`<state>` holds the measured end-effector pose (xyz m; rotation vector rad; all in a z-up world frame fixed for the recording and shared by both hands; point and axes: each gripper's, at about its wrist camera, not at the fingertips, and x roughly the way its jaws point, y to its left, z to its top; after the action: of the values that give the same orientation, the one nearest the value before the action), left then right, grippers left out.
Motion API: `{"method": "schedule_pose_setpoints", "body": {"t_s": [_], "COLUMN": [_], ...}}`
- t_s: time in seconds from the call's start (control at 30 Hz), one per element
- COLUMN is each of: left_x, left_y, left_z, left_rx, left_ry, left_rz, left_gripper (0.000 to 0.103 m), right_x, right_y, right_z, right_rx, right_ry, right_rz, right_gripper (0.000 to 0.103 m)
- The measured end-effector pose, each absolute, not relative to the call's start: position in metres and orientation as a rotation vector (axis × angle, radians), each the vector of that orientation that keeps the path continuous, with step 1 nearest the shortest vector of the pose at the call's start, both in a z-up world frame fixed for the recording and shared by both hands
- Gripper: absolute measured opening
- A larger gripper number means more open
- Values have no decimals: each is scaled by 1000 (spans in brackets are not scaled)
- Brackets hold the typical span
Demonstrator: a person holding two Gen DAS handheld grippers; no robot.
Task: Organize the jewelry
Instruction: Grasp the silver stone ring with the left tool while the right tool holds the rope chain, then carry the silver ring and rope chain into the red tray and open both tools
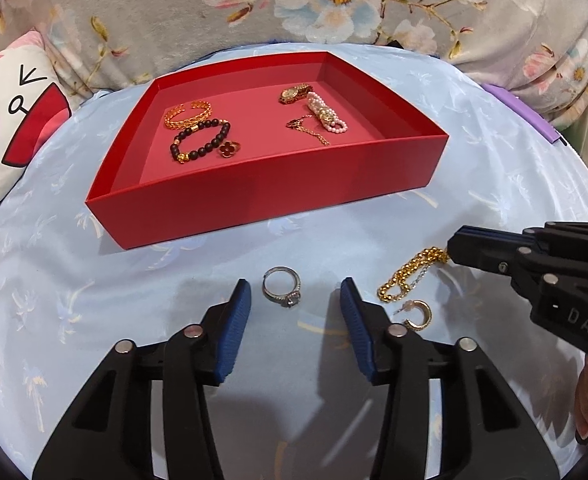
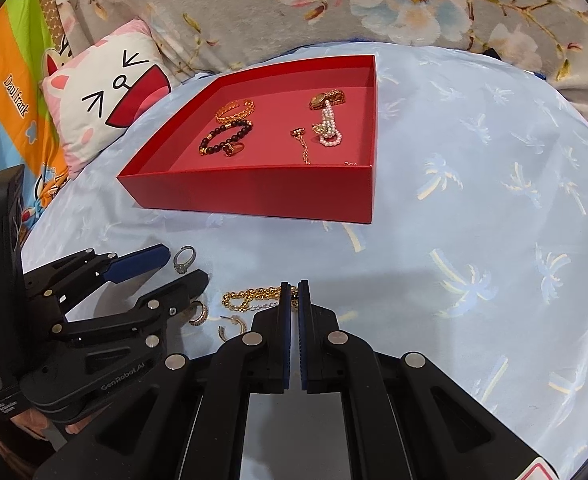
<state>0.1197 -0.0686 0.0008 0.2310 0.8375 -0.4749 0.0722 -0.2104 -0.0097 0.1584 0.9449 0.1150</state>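
A red box (image 1: 254, 196) (image 2: 254, 196) lies on the pale blue cloth and holds several pieces of jewelry. A silver ring (image 1: 282, 288) (image 2: 184, 259) lies on the cloth between the fingers of my open left gripper (image 1: 295, 294) (image 2: 184, 266). My right gripper (image 2: 294, 286) (image 1: 449, 254) is shut on one end of a gold chain (image 1: 407, 276) (image 2: 254, 297) that still lies on the cloth. A gold hoop earring (image 1: 417, 316) (image 2: 230, 326) lies beside the chain. A second hoop (image 2: 198, 312) shows in the right wrist view.
A cat-face cushion (image 1: 10, 120) (image 2: 106, 96) lies left of the box. A floral blanket (image 1: 333, 0) runs along the back. A purple object (image 1: 533, 114) lies at the cloth's right edge.
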Motion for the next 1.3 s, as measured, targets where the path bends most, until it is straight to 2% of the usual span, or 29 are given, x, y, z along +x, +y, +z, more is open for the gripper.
{"method": "schedule_pose_setpoints", "body": {"t_s": [0.17,0.33,0.37,0.93,1.3], "left_x": [122,122,121,106,143], "left_y": [-64,-63,-63,-57,-45], "left_z": [1,2,3,33,90], "left_rx": [221,214,212,184,176], "left_ry": [836,841,842,797,751], "left_rz": [-468,-486,-496,-545,-501], "left_gripper": [19,15,11,11,11], "right_x": [72,71,71,59,90], "right_y": [-209,-210,-209,-214,-219], "right_z": [-9,-7,-6,44,104], "right_rx": [157,159,159,180,145], "right_ry": [943,936,934,818,740], "right_rz": [116,119,120,155,159], "right_gripper": [2,2,2,2,2]}}
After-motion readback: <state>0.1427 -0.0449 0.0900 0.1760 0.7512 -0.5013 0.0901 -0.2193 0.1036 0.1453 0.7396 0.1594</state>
